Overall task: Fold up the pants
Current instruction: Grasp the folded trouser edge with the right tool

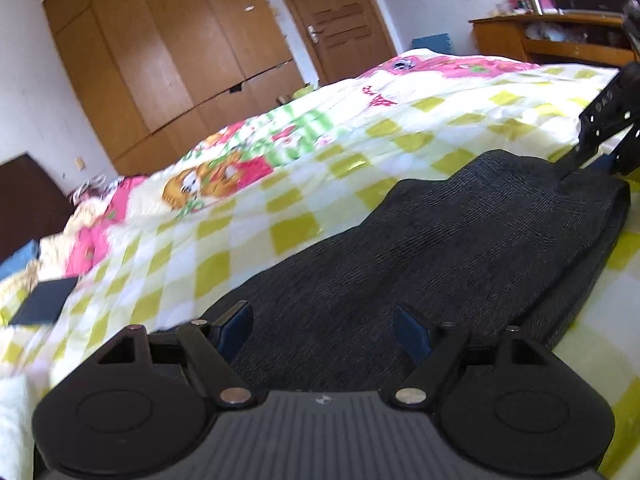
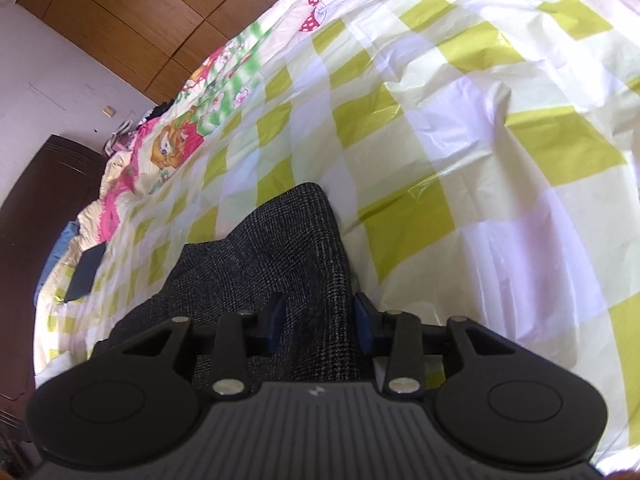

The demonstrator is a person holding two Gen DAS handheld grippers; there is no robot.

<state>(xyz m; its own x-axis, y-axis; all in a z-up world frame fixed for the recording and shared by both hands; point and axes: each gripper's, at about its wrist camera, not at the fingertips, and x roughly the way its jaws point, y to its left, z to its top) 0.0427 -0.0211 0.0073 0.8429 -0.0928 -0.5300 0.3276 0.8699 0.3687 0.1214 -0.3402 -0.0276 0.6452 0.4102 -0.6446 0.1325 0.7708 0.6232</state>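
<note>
Right gripper [image 2: 316,326] has jaws parted around the near right edge of the pants [image 2: 272,256] on the checked bedspread [image 2: 460,120], pads not pressing; your left gripper [image 1: 324,328] stands wide open over the cloth; you risk layers sliding apart and the fold springing open.

Bright daylight is flooding both views, glaring off the glossy checked bedcover [image 2: 500,128]. Fisheye distortion is bending the wardrobe [image 1: 160,60] and darkening the corners, while the left-wrist view is smearing slightly with motion blur.
</note>
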